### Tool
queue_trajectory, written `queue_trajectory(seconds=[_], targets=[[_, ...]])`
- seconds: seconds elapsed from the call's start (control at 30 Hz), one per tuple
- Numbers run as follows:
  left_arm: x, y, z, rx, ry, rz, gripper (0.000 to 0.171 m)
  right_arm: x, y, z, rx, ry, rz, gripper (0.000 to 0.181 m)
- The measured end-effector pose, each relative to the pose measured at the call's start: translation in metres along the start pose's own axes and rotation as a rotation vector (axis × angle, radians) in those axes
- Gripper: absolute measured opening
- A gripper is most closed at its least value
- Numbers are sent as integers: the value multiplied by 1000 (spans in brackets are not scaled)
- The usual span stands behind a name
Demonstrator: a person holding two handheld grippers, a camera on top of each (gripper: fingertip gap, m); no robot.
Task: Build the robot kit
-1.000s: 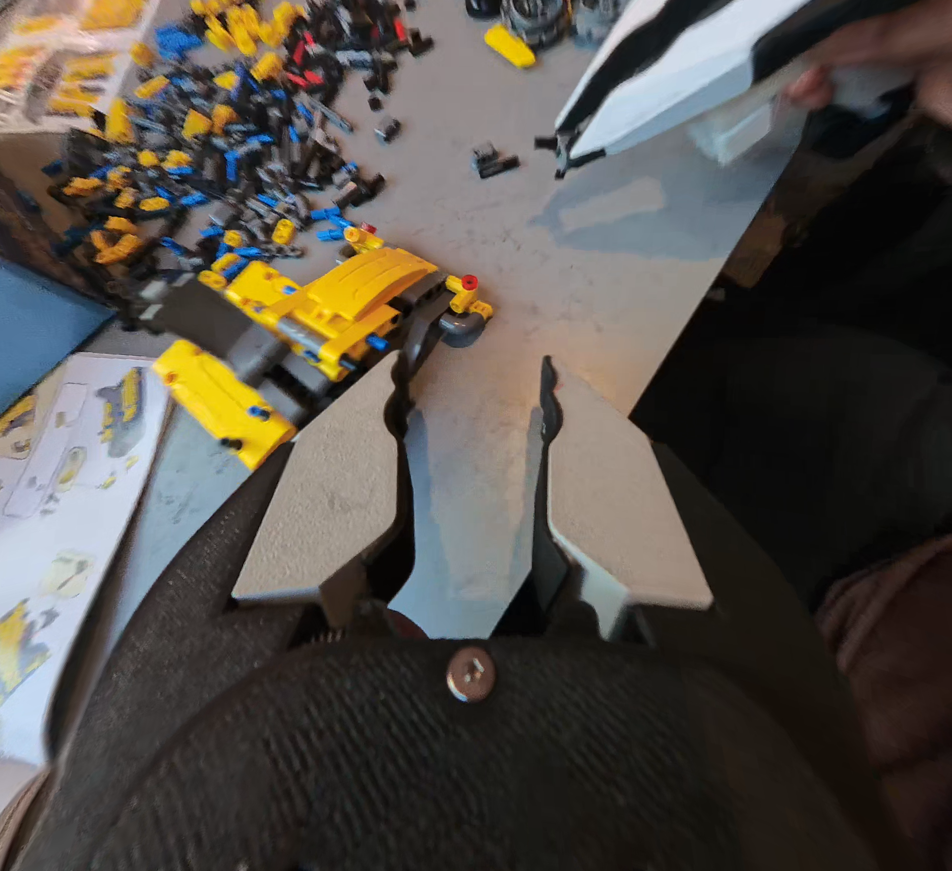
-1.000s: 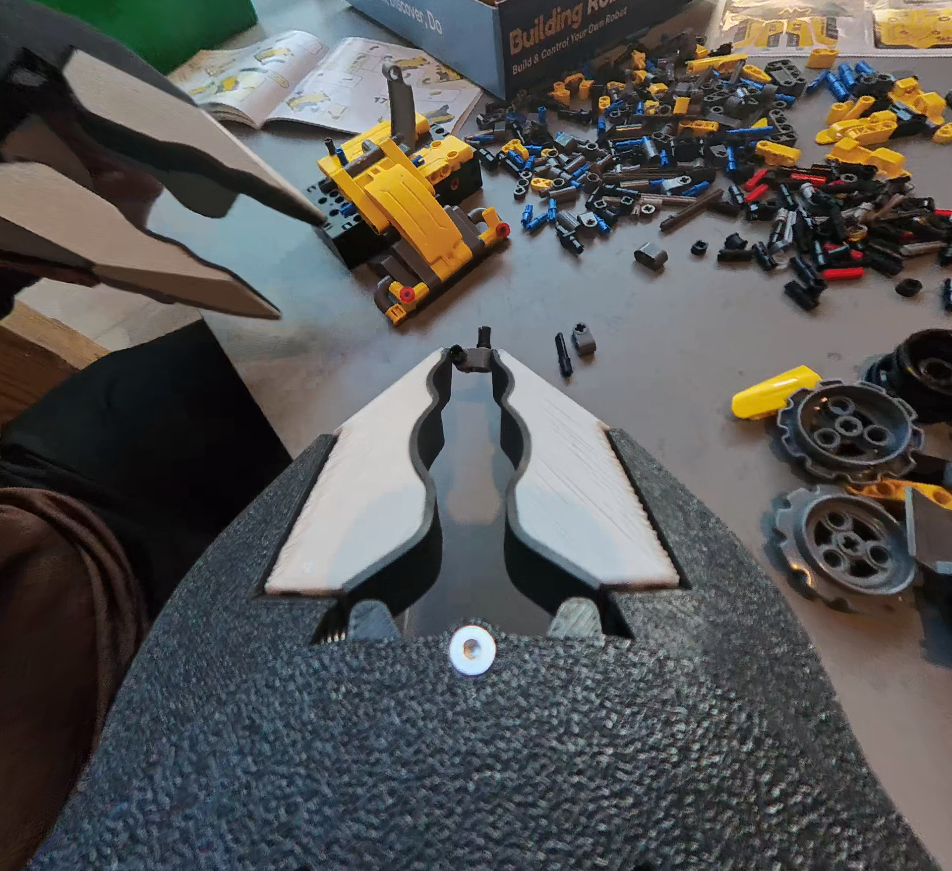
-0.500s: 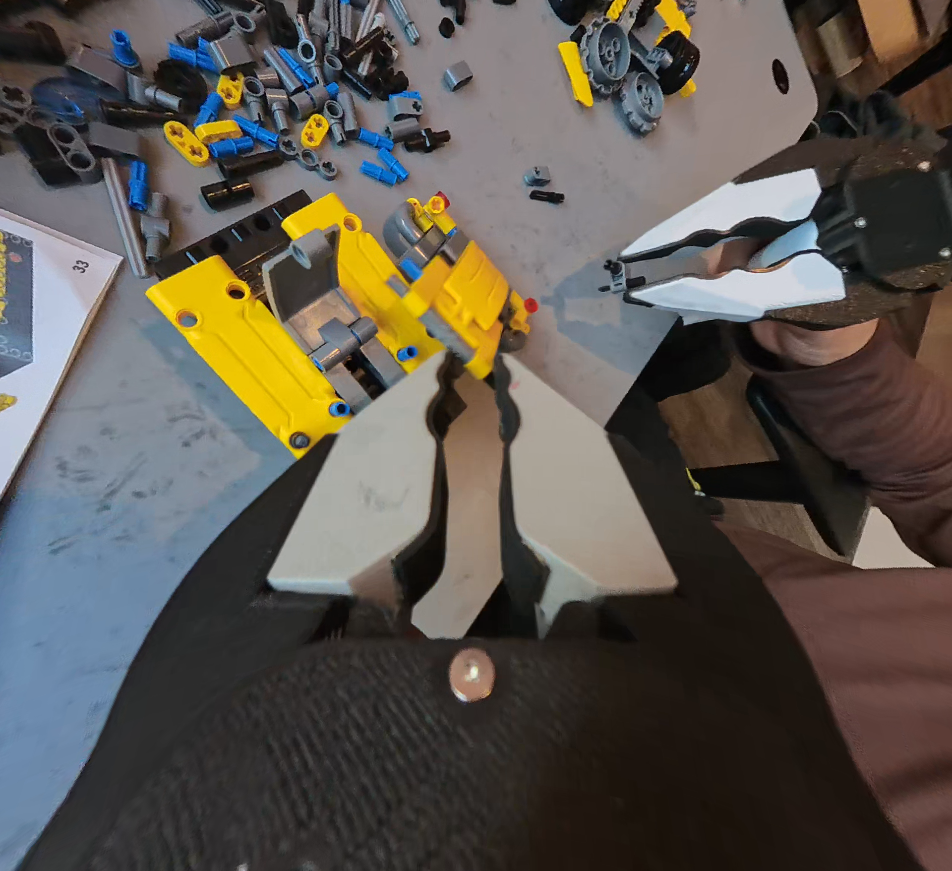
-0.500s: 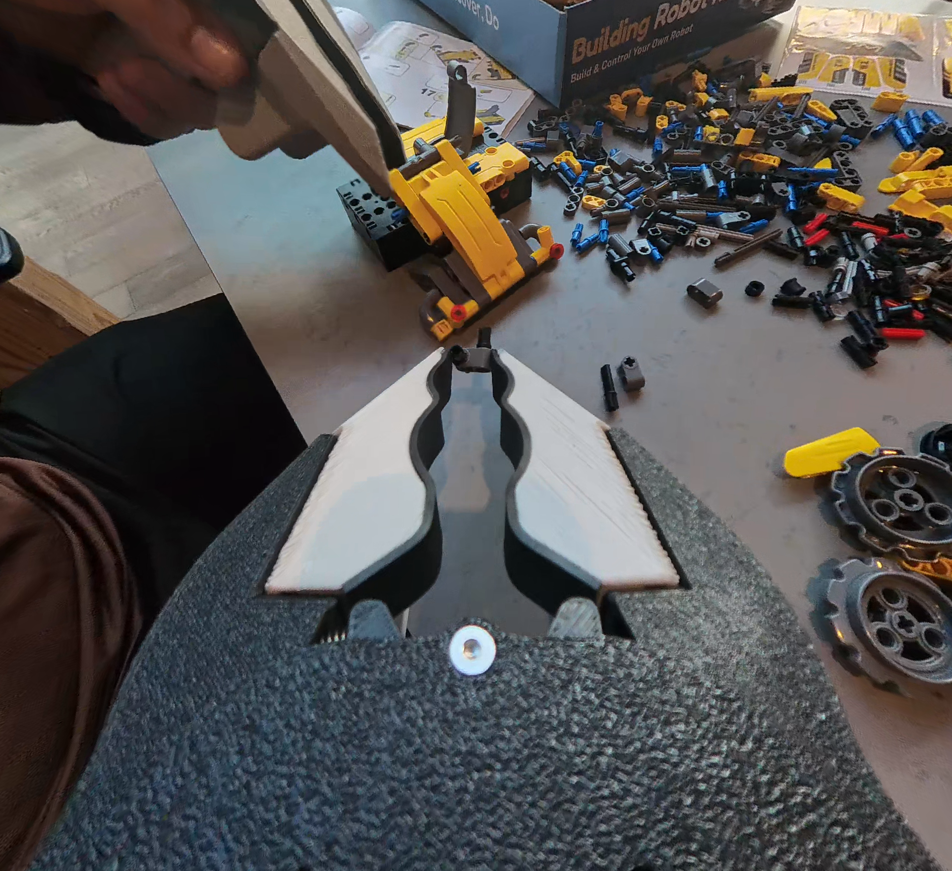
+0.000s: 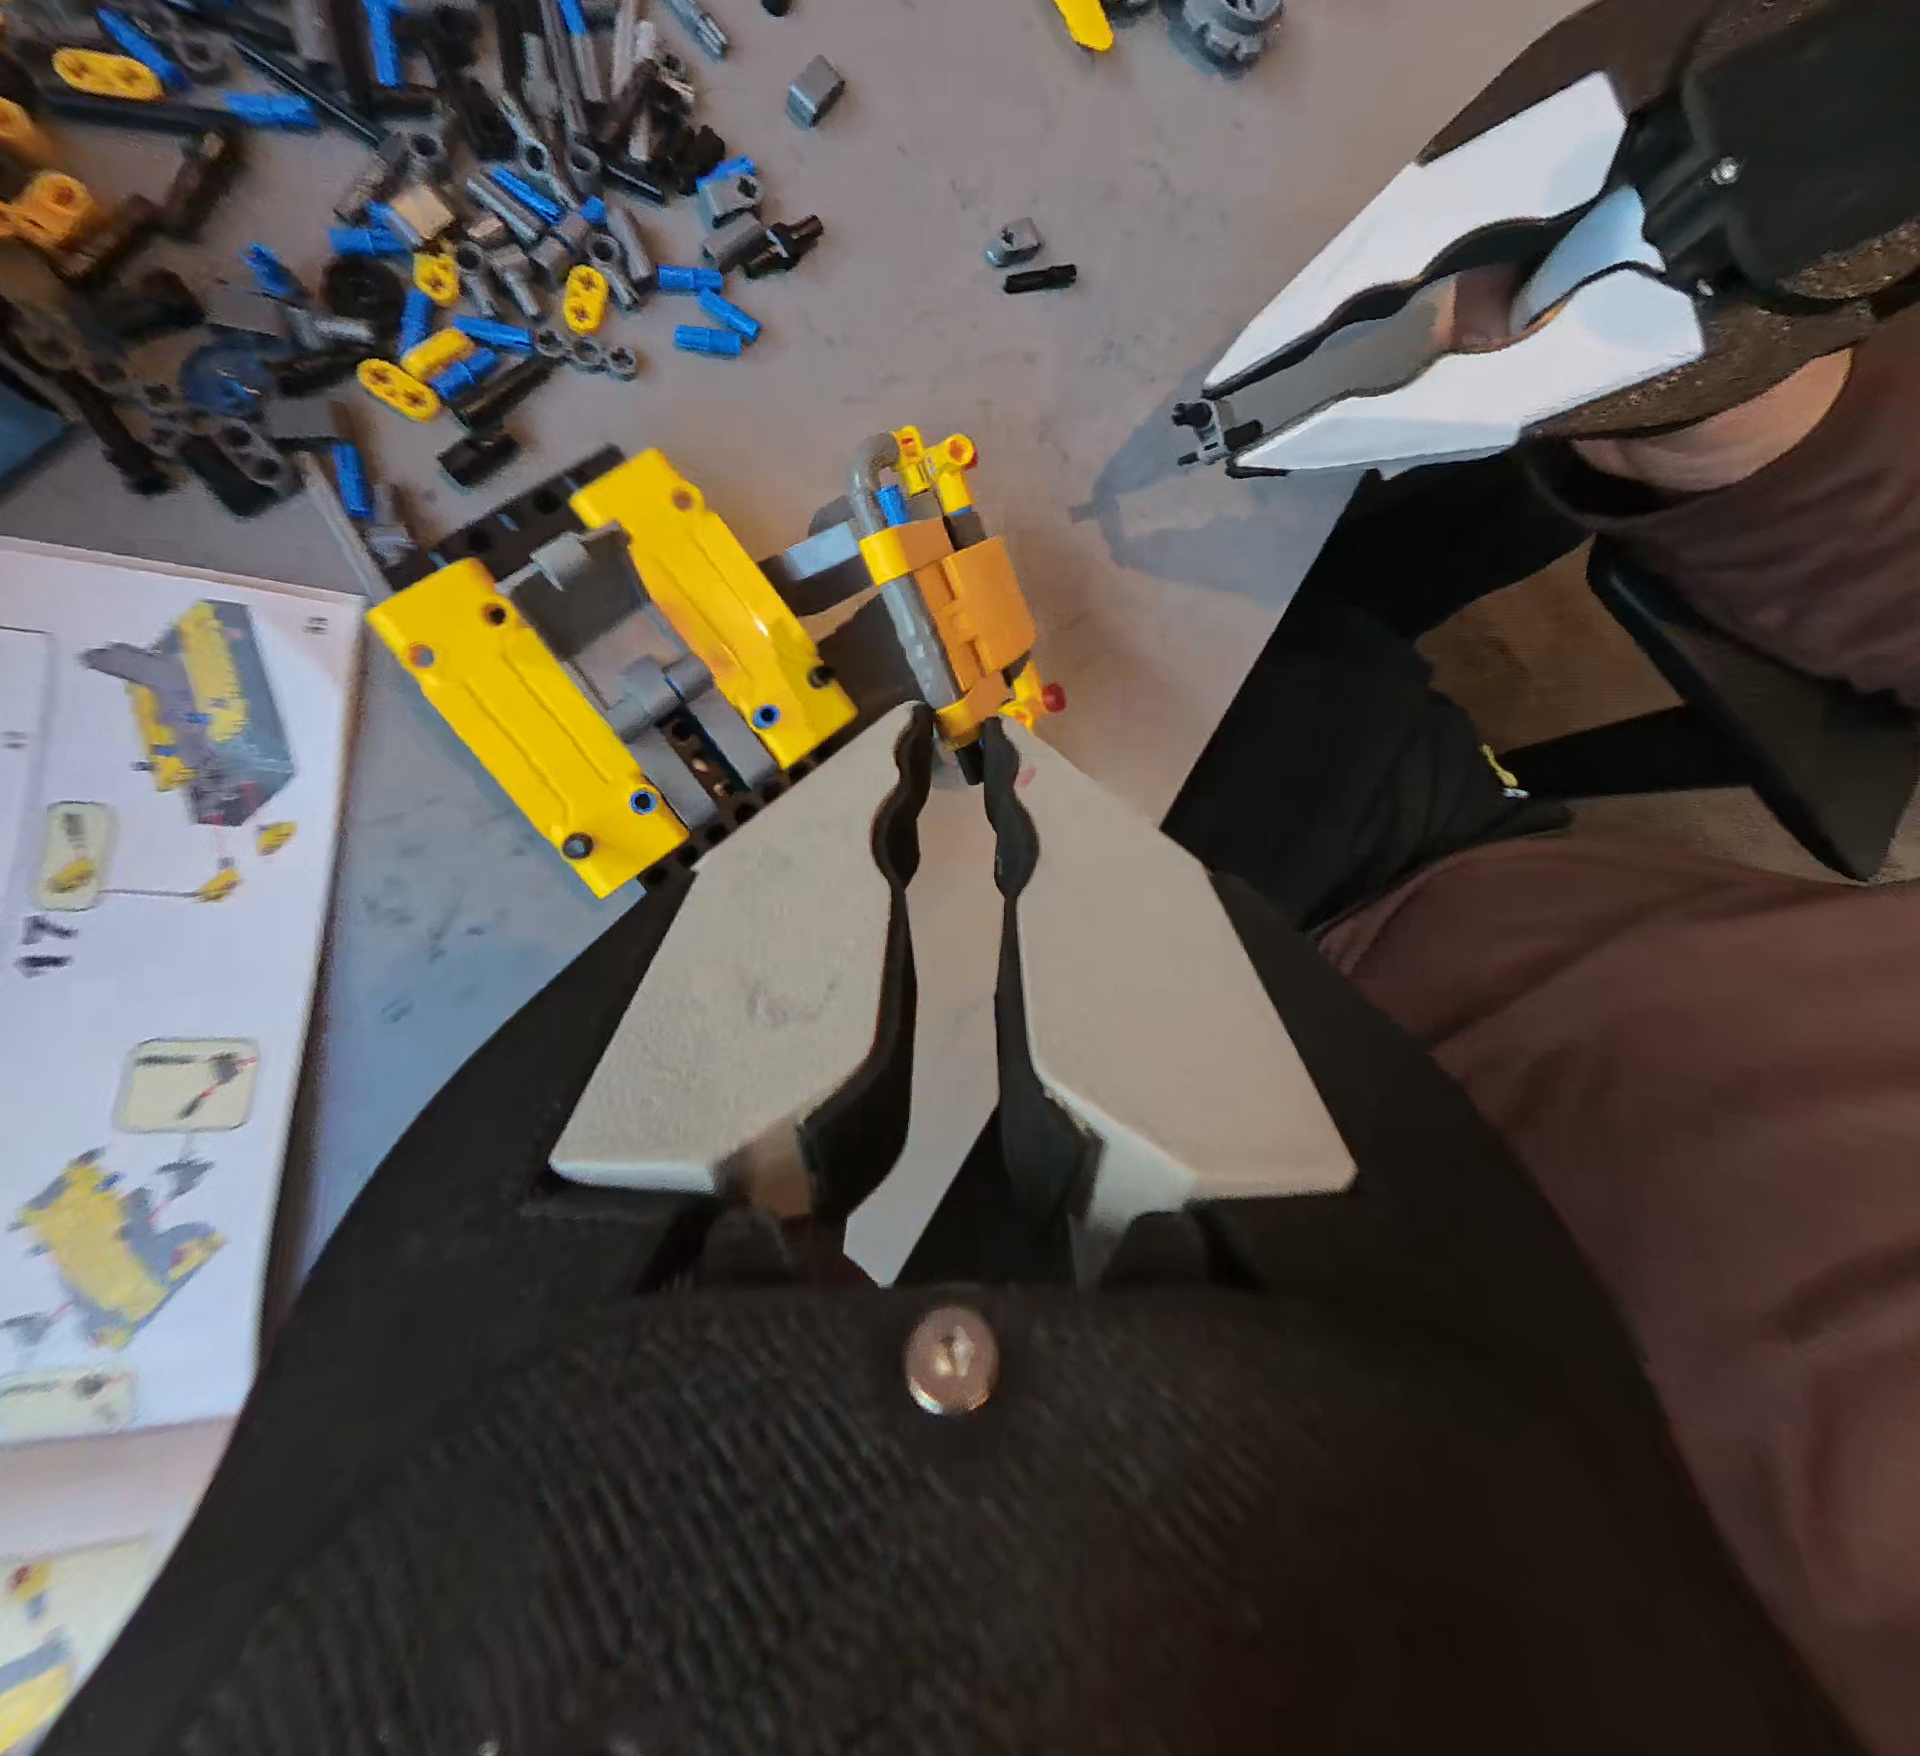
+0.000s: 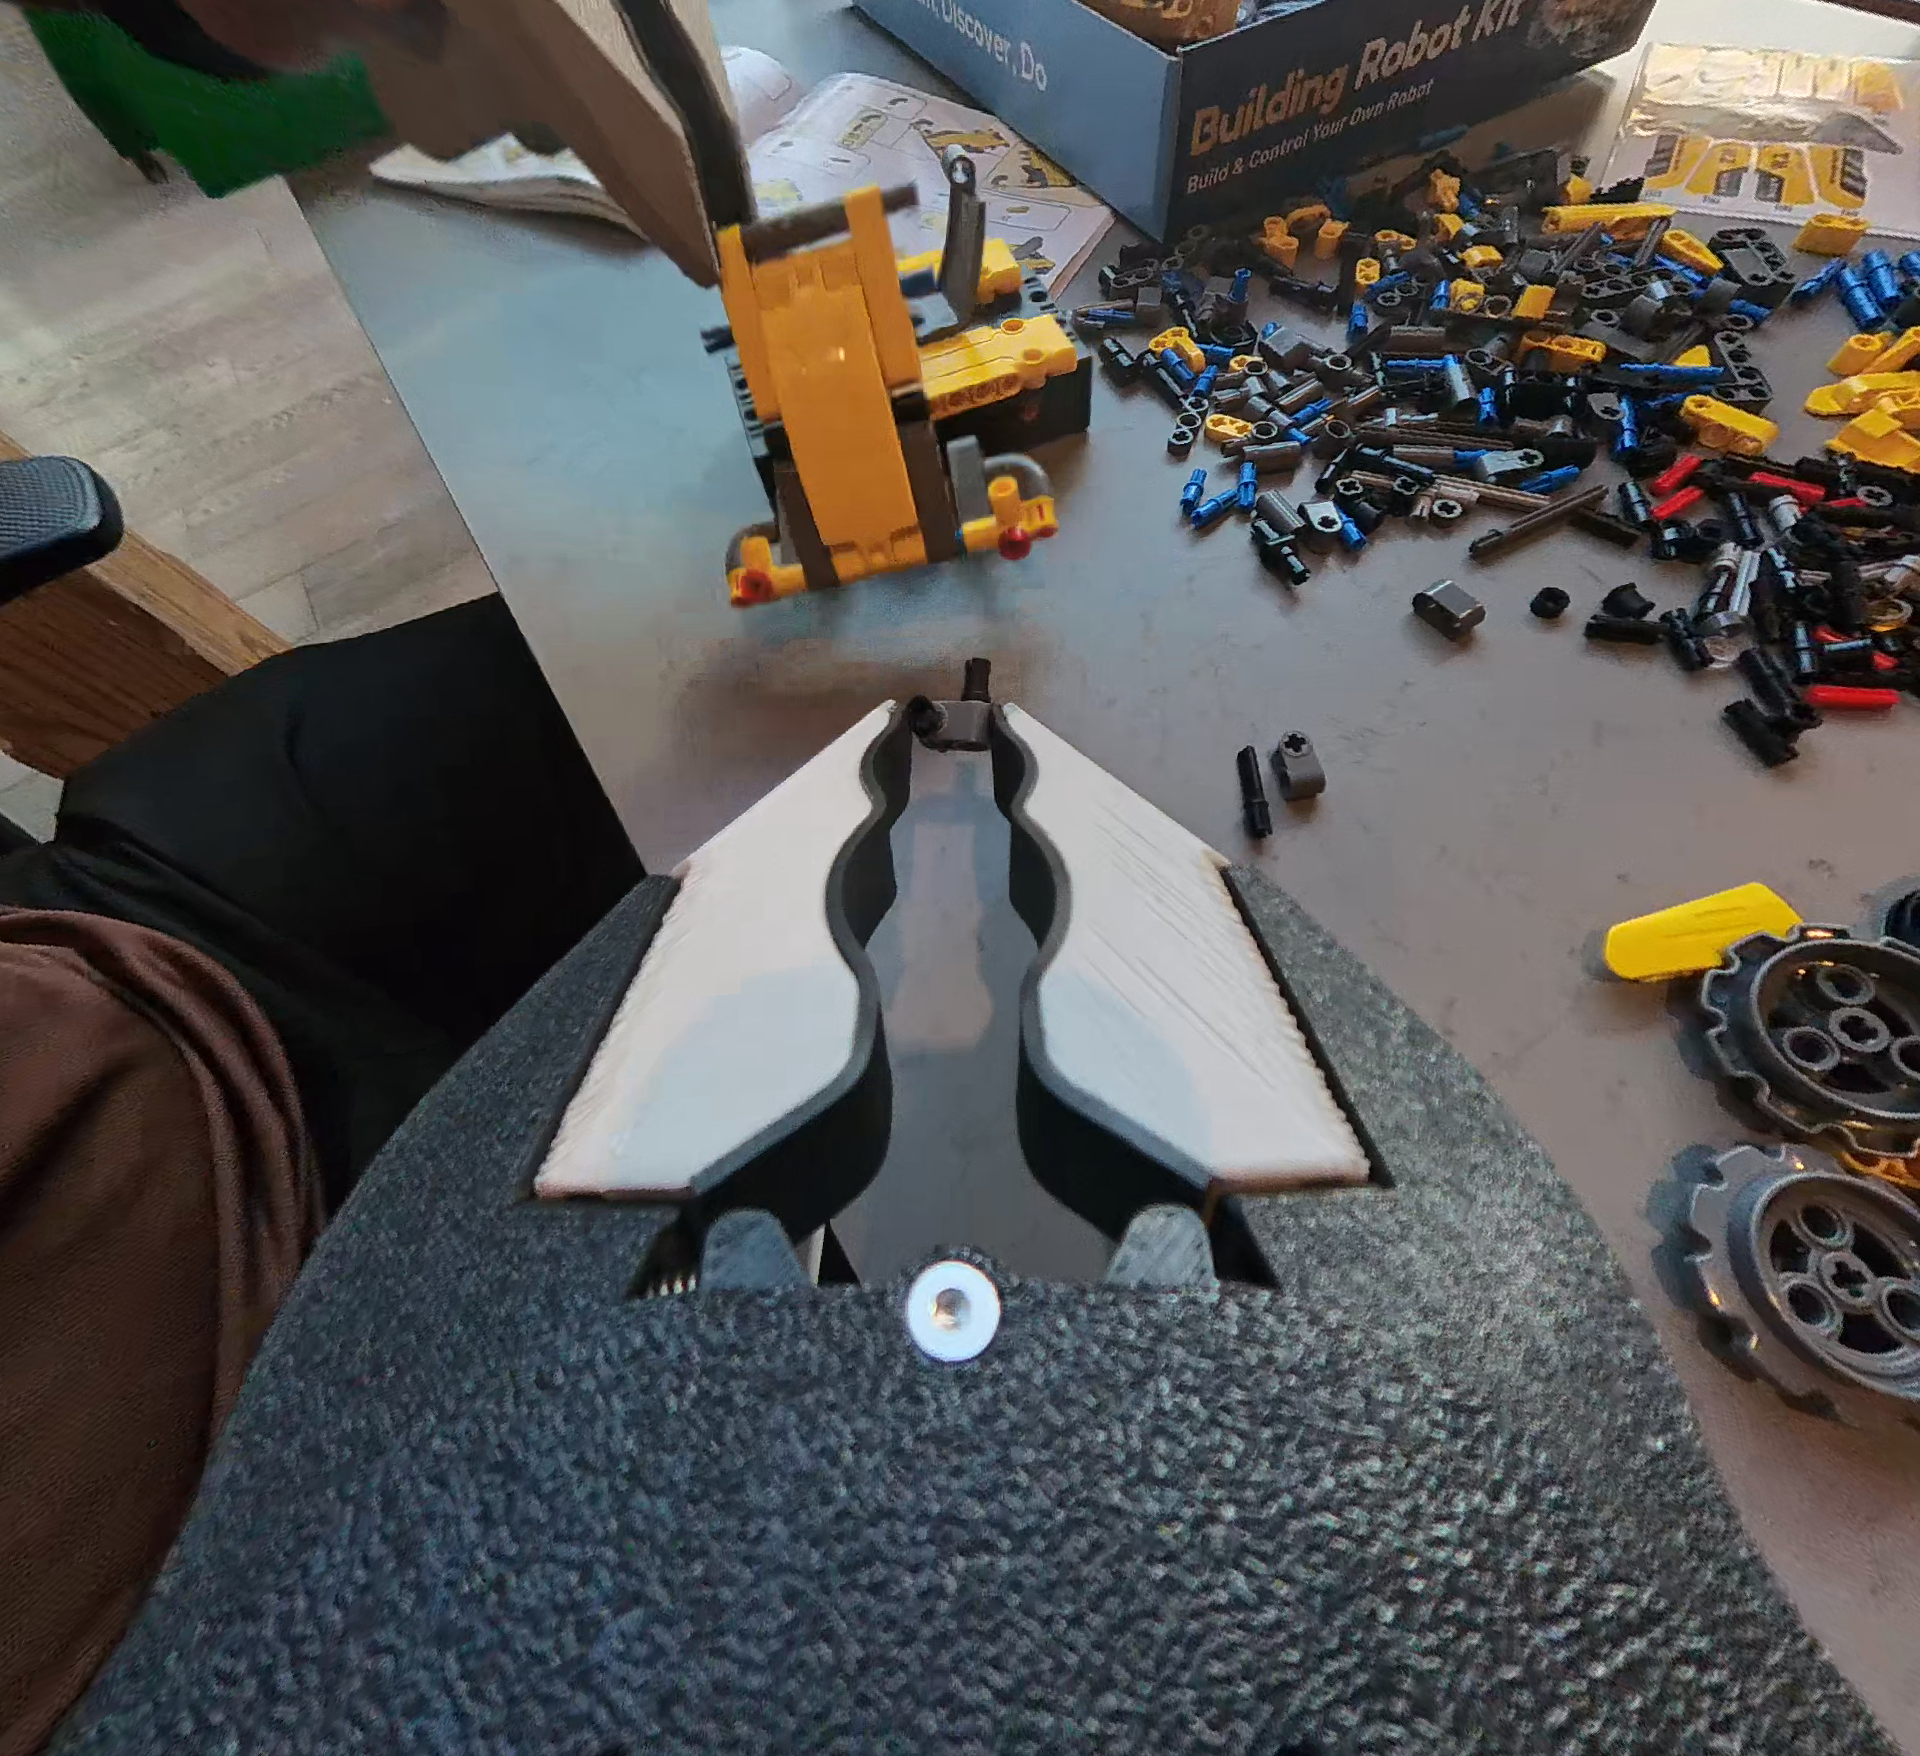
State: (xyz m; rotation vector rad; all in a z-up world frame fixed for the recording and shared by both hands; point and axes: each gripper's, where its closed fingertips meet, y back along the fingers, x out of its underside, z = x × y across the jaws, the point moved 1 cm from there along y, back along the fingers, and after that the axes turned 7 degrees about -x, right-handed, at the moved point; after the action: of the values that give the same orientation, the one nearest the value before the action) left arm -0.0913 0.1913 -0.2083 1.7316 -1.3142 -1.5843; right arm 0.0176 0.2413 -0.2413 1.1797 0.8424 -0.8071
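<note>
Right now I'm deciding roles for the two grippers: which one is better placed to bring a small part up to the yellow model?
Right. The right gripper already pinches a small grey connector and faces the yellow model. The left gripper is busy gripping the model's hinged panel.

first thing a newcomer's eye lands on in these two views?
The half-built yellow and black brick vehicle near the table edge, with the left gripper shut on the end of its raised yellow panel. Next, the right gripper, held above the grey table and shut on a small grey connector with black pins. Behind lies a wide scatter of loose blue, black and yellow bricks, with grey toothed wheels at the right.
</note>
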Motion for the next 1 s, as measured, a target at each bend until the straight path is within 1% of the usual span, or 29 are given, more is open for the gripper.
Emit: queue_trajectory(seconds=[0.03, 0.2, 0.3, 0.4, 0.57, 0.7, 0.8, 1.0], targets=[[-3, 3, 5, -13, 3, -4, 7, 1, -1, 0, 1, 1, 7, 11], [-16, 15, 11, 38, 10, -52, 6, 8, -7, -1, 12, 10, 40, 11], [-22, 17, 15, 79, 57, -103, 6, 10, -7, -2, 14, 4, 47, 11], [-19, 19, 31, 74, 109, -135, 6, 11, -8, -3, 13, -3, 50, 11], [-12, 32, 58, 70, 209, -233, 6, 12, -7, -3, 22, 7, 55, 11], [-3, 36, 70, 92, 288, -287, 6, 10, -9, -1, 16, 9, 54, 11], [1, 34, 74, 113, 330, -324, 6, 10, -12, 2, 14, 20, 63, 11], [11, 24, 71, 139, 355, -340, 5, 10, -17, 5, 24, 59, 83, 11]])
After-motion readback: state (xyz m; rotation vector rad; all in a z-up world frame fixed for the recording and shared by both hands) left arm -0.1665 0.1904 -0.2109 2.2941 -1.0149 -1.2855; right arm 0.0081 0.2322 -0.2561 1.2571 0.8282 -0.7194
